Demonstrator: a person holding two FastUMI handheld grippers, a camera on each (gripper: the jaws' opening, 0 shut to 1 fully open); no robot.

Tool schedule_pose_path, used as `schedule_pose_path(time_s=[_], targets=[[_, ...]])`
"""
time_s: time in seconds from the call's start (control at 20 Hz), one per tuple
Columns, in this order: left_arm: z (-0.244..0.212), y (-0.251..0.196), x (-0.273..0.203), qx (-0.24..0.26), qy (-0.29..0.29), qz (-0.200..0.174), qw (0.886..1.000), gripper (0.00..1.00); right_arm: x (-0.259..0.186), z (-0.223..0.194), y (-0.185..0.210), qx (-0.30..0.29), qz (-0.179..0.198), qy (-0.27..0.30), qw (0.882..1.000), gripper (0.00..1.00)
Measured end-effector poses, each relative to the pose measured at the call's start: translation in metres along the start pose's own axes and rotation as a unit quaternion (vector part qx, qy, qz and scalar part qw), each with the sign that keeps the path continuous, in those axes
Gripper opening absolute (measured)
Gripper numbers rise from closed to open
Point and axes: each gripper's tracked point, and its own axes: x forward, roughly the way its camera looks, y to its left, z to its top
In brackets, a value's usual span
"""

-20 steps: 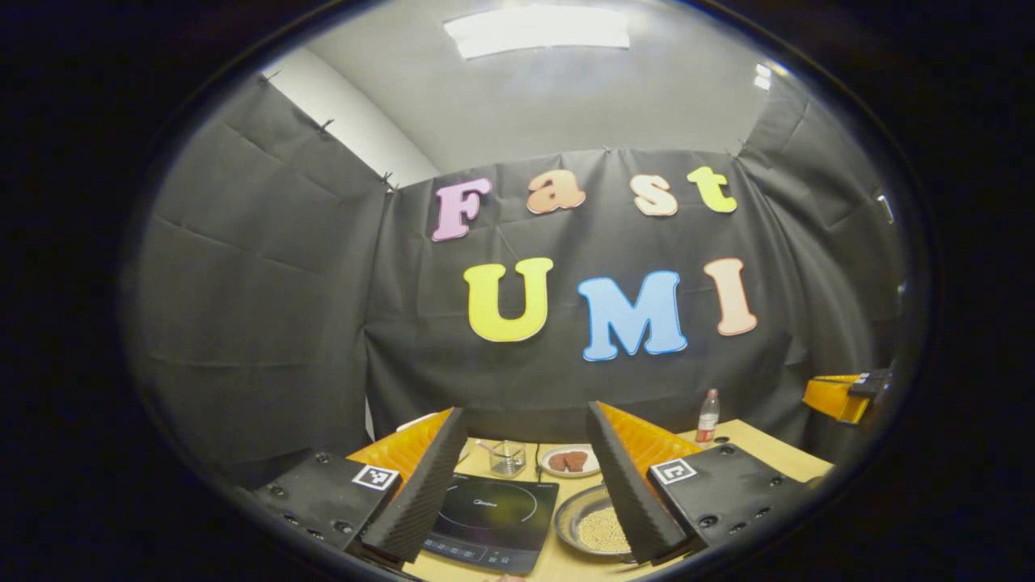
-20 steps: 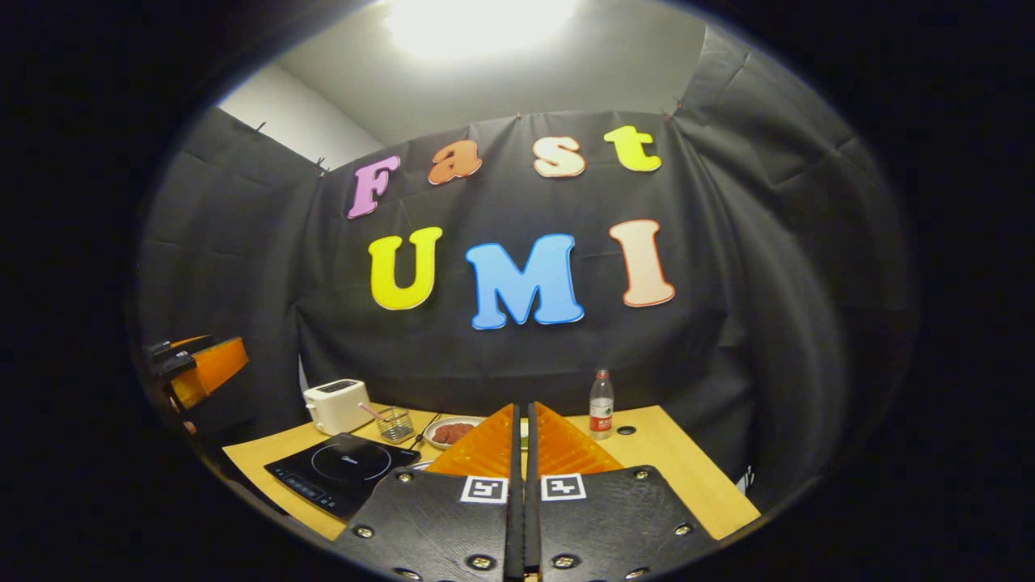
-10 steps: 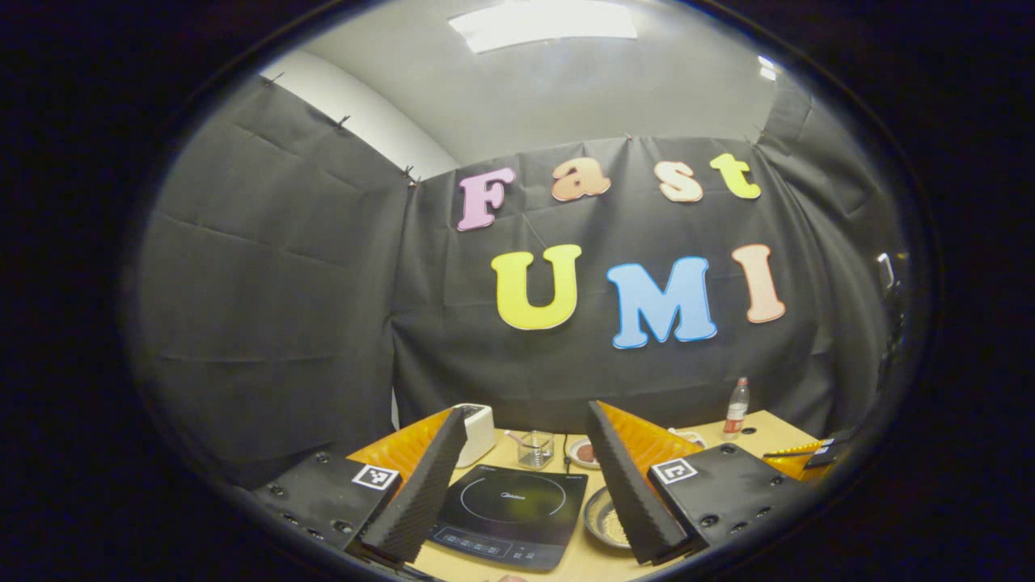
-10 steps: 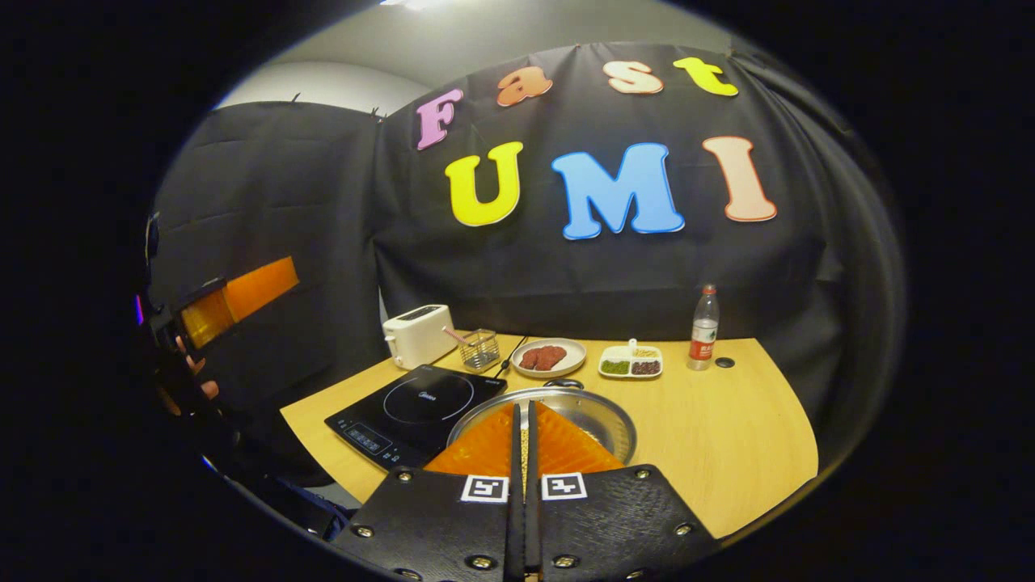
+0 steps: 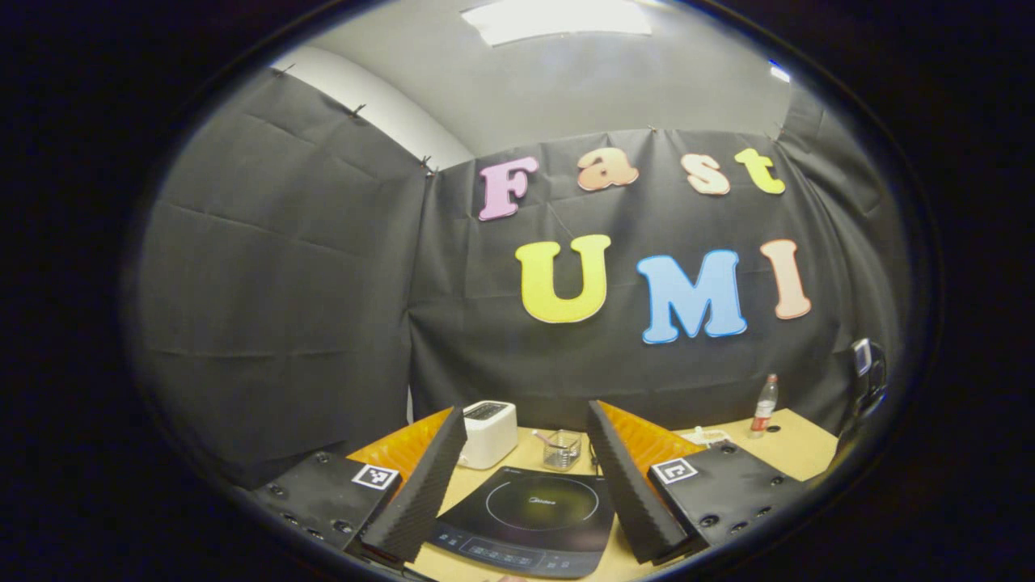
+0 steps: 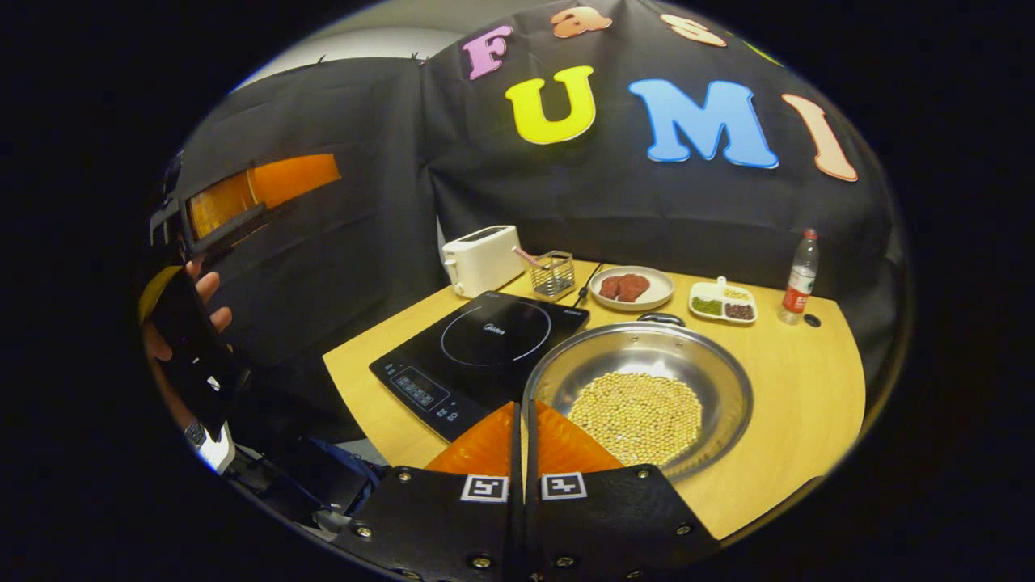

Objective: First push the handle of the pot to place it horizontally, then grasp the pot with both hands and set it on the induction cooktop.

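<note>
A brand word was printed inside the ring on the induction cooktop (image 6: pixel 477 346), too small to be read. The bottle (image 6: pixel 799 277) carried a red label, illegible. Square coded markers stood on the right gripper (image 6: pixel 524 420) finger bases.

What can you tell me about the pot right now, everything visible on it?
The pot is a wide, shallow, shiny metal bowl, seemingly steel, sitting upright on the wooden table just right of the induction cooktop. A layer of pale round beans covers its bottom. A small dark loop handle shows at its far rim. The right gripper, shut, is at its near rim; contact can't be judged.
</note>
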Motion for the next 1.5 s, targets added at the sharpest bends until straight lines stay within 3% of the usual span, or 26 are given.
schedule_pose_path(time_s=[0.35,0.65,0.95,1.15,1.5], targets=[[-0.012,0.021,0.022,-0.006,0.007,0.006,1.0,1.0,0.046,-0.041,0.019,0.039,0.045,0.101,0.993,0.01],[-0.015,0.01,0.044,-0.008,0.009,-0.015,1.0,1.0,0.057,-0.077,0.013,0.102,0.043,0.173,0.979,0.01],[-0.015,-0.011,0.064,-0.008,0.008,-0.052,0.999,1.0,0.056,-0.084,-0.018,0.17,-0.009,0.186,0.968,0.01],[-0.014,-0.033,0.079,-0.012,0.002,-0.082,0.997,1.0,0.049,-0.088,-0.024,0.22,-0.015,0.192,0.956,0.01],[-0.018,-0.063,0.1,-0.032,-0.002,-0.125,0.992,0.98,0.035,-0.107,-0.034,0.207,-0.043,0.222,0.952,0.01]])
